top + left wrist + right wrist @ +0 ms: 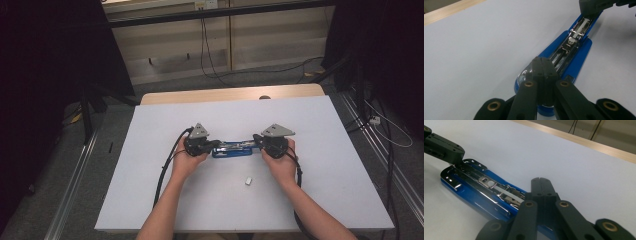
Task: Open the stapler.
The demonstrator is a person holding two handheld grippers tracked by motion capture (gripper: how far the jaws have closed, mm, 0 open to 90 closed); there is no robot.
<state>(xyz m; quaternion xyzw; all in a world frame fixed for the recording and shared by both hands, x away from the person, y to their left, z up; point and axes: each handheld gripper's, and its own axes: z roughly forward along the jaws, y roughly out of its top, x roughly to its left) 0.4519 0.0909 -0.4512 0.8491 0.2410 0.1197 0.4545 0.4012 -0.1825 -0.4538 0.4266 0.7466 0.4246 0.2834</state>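
Stapler (231, 148): a blue unit lying flat near the middle of the worktop (150, 200), long axis running left to right, between the two grippers. It is opened out; the chrome staple channel (486, 186) faces up and is exposed along its length. No staple strip can be made out in the channel, though the metal is too reflective to be sure.

Left gripper (212, 145): jaws fully closed, with nothing between them. In the left gripper view the joined tips (542, 65) sit over the rounded end of the stapler; contact appears likely but cannot be confirmed.

Right gripper (257, 138): jaws fully closed and empty. In the right gripper view the tips (541, 185) hover above the near end of the blue body, just beside the channel.

A small white block (248, 181), possibly a staple strip, lies on the worktop toward the near edge, apart from the stapler and close to the right hand (281, 165).

Progress, as a judgement: opening the stapler is done, and both ends are braced or about to be. Still outstanding: picking up the white block, seating it in the channel, and closing the stapler. Neither gripper has started on the block.
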